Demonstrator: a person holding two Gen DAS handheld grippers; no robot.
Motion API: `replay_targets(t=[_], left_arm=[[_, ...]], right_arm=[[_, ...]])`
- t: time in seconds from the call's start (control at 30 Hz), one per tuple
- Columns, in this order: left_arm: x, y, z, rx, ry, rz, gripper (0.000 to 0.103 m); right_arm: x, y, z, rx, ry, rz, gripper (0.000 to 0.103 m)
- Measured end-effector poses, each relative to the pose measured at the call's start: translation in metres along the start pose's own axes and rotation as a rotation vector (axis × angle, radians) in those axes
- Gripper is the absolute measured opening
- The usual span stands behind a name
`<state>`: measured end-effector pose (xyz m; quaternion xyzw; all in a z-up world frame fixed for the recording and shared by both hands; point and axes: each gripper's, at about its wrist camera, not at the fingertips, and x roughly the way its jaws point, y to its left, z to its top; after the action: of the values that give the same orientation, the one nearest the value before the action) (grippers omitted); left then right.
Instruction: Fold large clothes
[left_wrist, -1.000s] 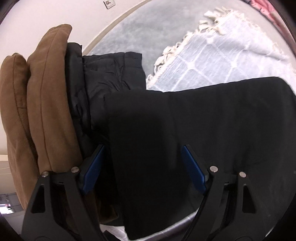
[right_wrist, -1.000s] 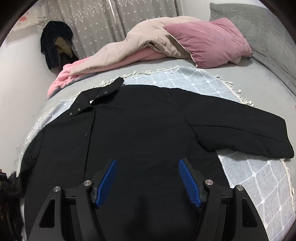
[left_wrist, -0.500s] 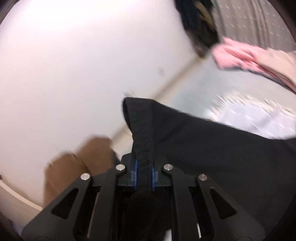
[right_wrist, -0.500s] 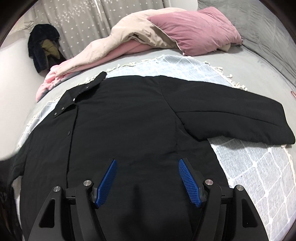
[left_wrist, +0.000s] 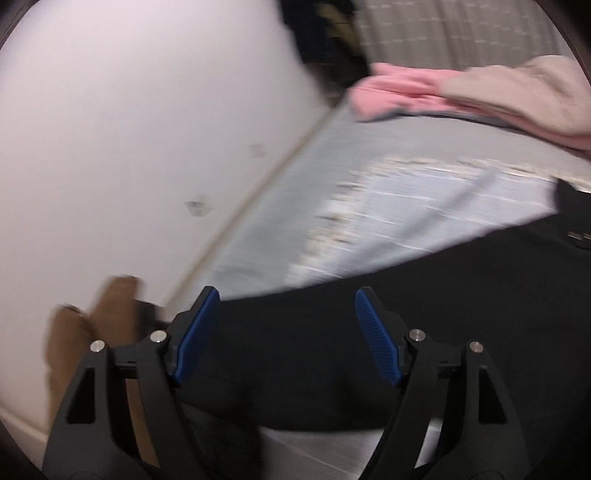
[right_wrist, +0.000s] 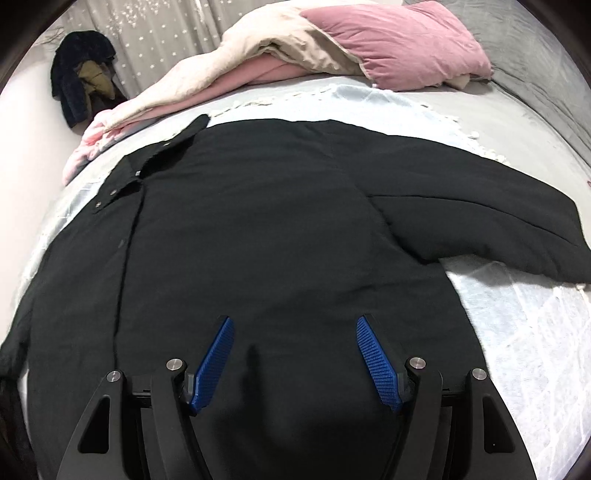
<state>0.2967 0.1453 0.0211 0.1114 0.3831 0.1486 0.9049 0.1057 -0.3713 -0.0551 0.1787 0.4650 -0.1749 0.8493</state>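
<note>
On my left wrist view, badly motion-blurred, I noted brown cushions (left_wrist: 110, 325) at the far left against the white wall (left_wrist: 129, 129). My left gripper (left_wrist: 286, 334) had its jaws spread wide with nothing between the blue pads (left_wrist: 195, 336); it hung over the black coat (left_wrist: 369, 343), which filled the lower right of that view. Beyond the coat lay a pale checked blanket (left_wrist: 406, 221) with a fringed edge, and a pink quilt (left_wrist: 443, 96) at the upper right.

On my right wrist view, sharp, I logged dark clothes (right_wrist: 83, 88) hanging by the curtain (right_wrist: 166, 33) at the upper left. The coat (right_wrist: 258, 221) lay spread flat, front up, on the blanket (right_wrist: 517, 332) on the bed, collar (right_wrist: 177, 144) toward the quilt (right_wrist: 258, 66), one sleeve (right_wrist: 480, 218) stretched out to the right. My right gripper (right_wrist: 295, 360) was also wide open and empty, poised above the coat's lower hem. A pink pillow (right_wrist: 399, 40) lay at the upper right.
</note>
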Motion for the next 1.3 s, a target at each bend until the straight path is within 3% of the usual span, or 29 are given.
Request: replay_targets(t=[0.07, 0.2, 0.27, 0.4, 0.53, 0.67, 0.8, 0.93, 1.0, 1.03, 1.1, 1.2, 1.3], left_arm=[[-0.01, -0.035, -0.012, 0.004, 0.026, -0.183, 0.081], [-0.011, -0.111, -0.034, 0.008, 0.075, -0.48, 0.081], [-0.001, -0.149, -0.036, 0.03, 0.079, -0.572, 0.081], [0.021, -0.183, -0.046, -0.005, 0.073, -0.678, 0.081], [0.04, -0.182, -0.066, -0.06, 0.073, -0.743, 0.081], [0.036, -0.162, -0.07, -0.154, 0.055, -0.848, 0.083], [0.038, -0.163, -0.07, -0.173, 0.059, -0.879, 0.085], [0.037, -0.164, -0.071, -0.172, 0.061, -0.884, 0.085], [0.035, -0.166, -0.071, -0.163, 0.062, -0.88, 0.085], [0.035, -0.166, -0.071, -0.16, 0.061, -0.878, 0.085], [0.034, -0.165, -0.072, -0.16, 0.061, -0.878, 0.086], [0.035, -0.165, -0.072, -0.163, 0.062, -0.88, 0.086], [0.034, -0.167, -0.072, -0.155, 0.061, -0.872, 0.087]], right_arm=[[0.002, 0.016, 0.008, -0.023, 0.009, 0.036, 0.07], [0.016, 0.049, 0.04, -0.032, 0.016, 0.239, 0.07], [0.03, 0.058, 0.065, 0.021, 0.011, 0.346, 0.07], [0.06, 0.068, 0.104, 0.097, -0.012, 0.419, 0.066], [0.092, 0.075, 0.133, 0.156, -0.037, 0.519, 0.062], [0.132, 0.094, 0.167, 0.185, -0.04, 0.492, 0.045], [0.155, 0.095, 0.182, 0.25, -0.043, 0.514, 0.006], [0.142, 0.08, 0.169, 0.261, -0.13, 0.516, 0.005], [0.161, 0.067, 0.157, 0.251, -0.065, 0.361, 0.005], [0.172, 0.065, 0.152, 0.246, -0.024, 0.346, 0.004], [0.169, 0.063, 0.149, 0.246, -0.042, 0.358, 0.005], [0.152, 0.072, 0.152, 0.219, -0.029, 0.309, 0.011], [0.123, 0.085, 0.155, 0.146, -0.126, 0.222, 0.018]])
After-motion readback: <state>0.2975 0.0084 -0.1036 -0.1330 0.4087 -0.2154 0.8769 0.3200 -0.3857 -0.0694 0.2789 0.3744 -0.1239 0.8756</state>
